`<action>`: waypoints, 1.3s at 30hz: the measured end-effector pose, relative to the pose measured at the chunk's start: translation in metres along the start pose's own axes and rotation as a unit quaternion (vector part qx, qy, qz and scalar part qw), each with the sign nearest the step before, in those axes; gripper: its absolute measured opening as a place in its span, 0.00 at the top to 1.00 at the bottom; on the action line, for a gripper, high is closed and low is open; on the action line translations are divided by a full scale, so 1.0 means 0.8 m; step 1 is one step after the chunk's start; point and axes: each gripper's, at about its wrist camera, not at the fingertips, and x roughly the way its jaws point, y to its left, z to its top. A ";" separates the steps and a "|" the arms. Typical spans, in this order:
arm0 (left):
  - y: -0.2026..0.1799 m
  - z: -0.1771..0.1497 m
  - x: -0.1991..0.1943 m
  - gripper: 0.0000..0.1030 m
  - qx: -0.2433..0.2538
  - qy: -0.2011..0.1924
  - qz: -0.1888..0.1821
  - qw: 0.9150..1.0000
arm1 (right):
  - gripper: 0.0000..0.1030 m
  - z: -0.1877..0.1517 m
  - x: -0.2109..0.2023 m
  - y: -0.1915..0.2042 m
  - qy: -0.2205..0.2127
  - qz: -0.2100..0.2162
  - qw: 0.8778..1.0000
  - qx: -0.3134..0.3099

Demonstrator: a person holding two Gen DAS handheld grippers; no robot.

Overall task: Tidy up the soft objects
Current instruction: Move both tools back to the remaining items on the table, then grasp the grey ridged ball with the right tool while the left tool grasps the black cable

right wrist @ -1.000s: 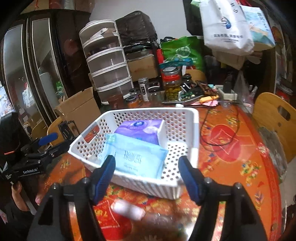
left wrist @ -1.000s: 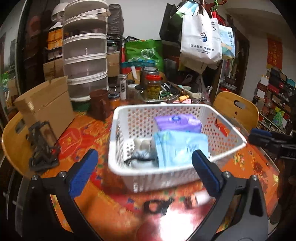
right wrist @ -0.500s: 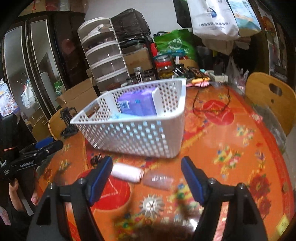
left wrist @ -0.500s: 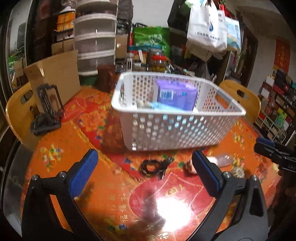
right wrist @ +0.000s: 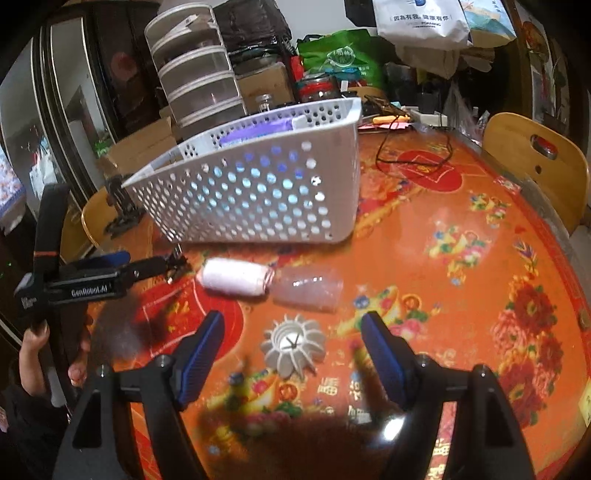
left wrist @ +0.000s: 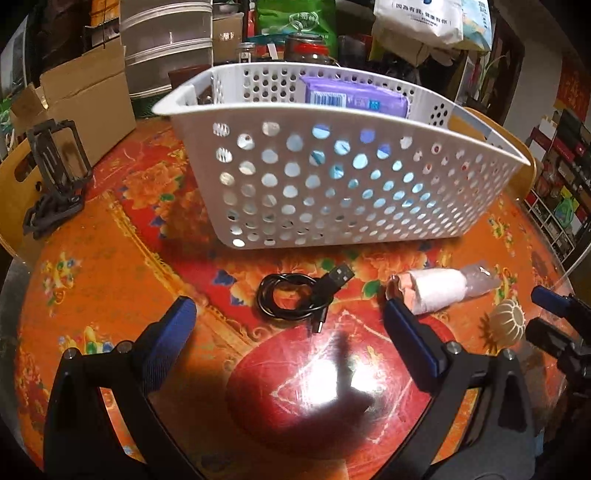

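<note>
My left gripper [left wrist: 288, 325] is spread wide and holds nothing; it hangs low over the table [left wrist: 92, 280], with the coiled black cable [left wrist: 295, 299] lying between its fingers and touched by neither. My right gripper [right wrist: 291, 343] is equally released and empty, hovering above a small ribbed white cap [right wrist: 291, 347]. Just beyond that lies a white roll [right wrist: 236, 278] with a clear plastic wrapper [right wrist: 308, 288] at its right end, near the white basket [right wrist: 258, 195]. The basket holds a purple pack [left wrist: 354, 98] bearing a barcode, and something pale blue shows through its holes. The left gripper's side reads "GenRobot.AI". A white bag [right wrist: 417, 18] at the far side carries Chinese writing I cannot make out.
</note>
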 end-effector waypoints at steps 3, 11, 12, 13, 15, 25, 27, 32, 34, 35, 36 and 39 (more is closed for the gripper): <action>-0.005 0.000 0.005 0.02 0.008 0.005 0.006 1.000 | 0.26 -0.006 0.006 0.003 0.007 -0.004 1.000 -0.006; -0.012 0.002 0.020 0.04 0.018 0.019 0.012 1.000 | 0.34 -0.013 0.016 0.012 0.022 -0.008 1.000 -0.020; -0.013 0.003 0.021 0.04 0.019 0.020 0.014 1.000 | 0.36 -0.014 0.017 0.013 0.024 -0.009 0.999 -0.021; -0.013 0.002 0.022 0.06 0.020 0.020 0.015 0.999 | 0.38 -0.016 0.018 0.013 0.025 -0.010 0.999 -0.022; -0.014 0.003 0.025 0.11 0.021 0.023 0.016 0.999 | 0.40 -0.018 0.020 0.013 0.027 -0.011 0.999 -0.022; -0.016 0.001 0.037 0.49 0.027 0.033 0.017 0.999 | 0.49 -0.021 0.024 0.012 0.038 -0.007 0.999 -0.026; -0.017 0.000 0.038 0.55 0.030 0.031 0.017 0.999 | 0.52 -0.021 0.024 0.013 0.038 -0.007 0.999 -0.026; -0.022 -0.003 0.035 0.56 0.038 0.021 0.011 0.999 | 0.60 -0.021 0.028 0.015 0.043 -0.007 0.999 -0.028; -0.024 -0.004 0.033 0.57 0.043 0.015 0.013 0.999 | 0.60 -0.020 0.028 0.015 0.043 -0.005 0.999 -0.028; -0.026 -0.004 0.030 0.57 0.044 0.012 0.012 0.999 | 0.61 -0.020 0.028 0.015 0.043 -0.005 0.999 -0.029; -0.027 -0.005 0.027 0.57 0.045 0.009 0.011 0.999 | 0.61 -0.020 0.028 0.016 0.042 -0.005 0.999 -0.030; -0.027 -0.006 0.021 0.57 0.047 0.002 0.009 0.999 | 0.61 -0.021 0.024 0.016 0.034 -0.005 0.999 -0.034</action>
